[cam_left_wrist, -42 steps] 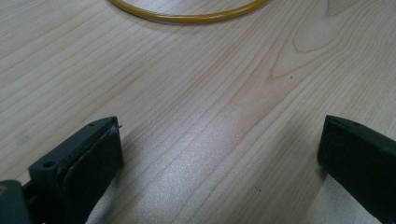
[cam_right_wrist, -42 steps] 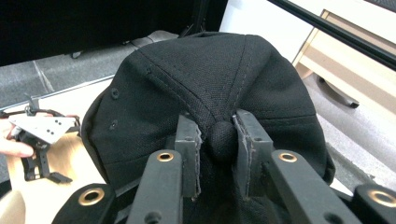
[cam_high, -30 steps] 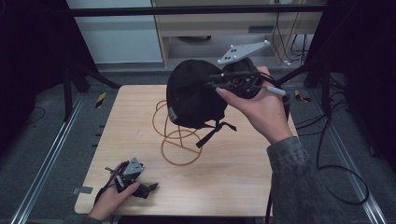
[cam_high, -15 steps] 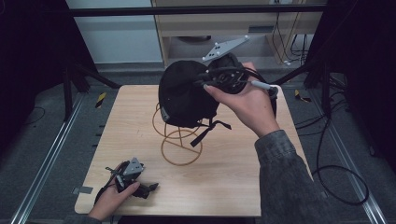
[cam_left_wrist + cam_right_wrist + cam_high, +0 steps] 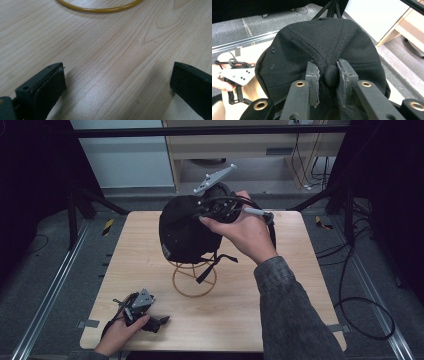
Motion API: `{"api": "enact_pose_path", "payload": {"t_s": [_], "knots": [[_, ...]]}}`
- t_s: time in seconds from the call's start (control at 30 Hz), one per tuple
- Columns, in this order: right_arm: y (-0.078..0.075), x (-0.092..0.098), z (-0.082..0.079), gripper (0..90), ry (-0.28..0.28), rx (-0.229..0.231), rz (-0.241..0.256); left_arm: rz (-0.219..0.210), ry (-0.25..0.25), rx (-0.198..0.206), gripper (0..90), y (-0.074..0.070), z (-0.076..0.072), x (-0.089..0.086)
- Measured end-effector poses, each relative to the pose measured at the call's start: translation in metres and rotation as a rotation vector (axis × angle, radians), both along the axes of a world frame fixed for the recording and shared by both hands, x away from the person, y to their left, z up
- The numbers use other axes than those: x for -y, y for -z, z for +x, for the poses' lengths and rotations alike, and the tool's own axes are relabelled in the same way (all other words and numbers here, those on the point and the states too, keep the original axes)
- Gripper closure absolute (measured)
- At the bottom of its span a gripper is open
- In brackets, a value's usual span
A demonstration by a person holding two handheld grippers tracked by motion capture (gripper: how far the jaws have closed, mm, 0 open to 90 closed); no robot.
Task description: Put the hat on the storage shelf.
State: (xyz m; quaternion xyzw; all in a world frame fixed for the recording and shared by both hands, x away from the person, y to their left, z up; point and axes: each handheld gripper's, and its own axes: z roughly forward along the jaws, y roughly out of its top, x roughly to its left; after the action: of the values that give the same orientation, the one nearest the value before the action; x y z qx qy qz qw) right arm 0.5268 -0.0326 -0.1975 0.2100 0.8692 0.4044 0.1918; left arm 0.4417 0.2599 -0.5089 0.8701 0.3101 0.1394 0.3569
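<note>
While clamping the black cap (image 5: 322,42) by its top button, right gripper (image 5: 330,75) above wire stand (image 5: 194,279), left gripper (image 5: 117,82) spread wide on table (image 5: 112,50)

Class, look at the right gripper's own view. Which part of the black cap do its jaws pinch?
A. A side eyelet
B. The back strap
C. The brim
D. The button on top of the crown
D: in the right gripper view, the right gripper has its two jaws closed on either side of the round button at the top of the black cap, where the seams meet.
</note>
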Motion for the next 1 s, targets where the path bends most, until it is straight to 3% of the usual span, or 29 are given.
{"api": "enact_pose_path", "payload": {"t_s": [0.5,1.0], "knots": [[0.018,-0.03,0.01,72.8,0.001,-0.027,-0.084,-0.002,0.003,0.0,0.0,0.0,0.0,0.0],[0.03,-0.039,0.02,72.2,0.012,-0.049,-0.11,0.0,0.006,0.0,0.0,0.0,0.0,0.0]]}}
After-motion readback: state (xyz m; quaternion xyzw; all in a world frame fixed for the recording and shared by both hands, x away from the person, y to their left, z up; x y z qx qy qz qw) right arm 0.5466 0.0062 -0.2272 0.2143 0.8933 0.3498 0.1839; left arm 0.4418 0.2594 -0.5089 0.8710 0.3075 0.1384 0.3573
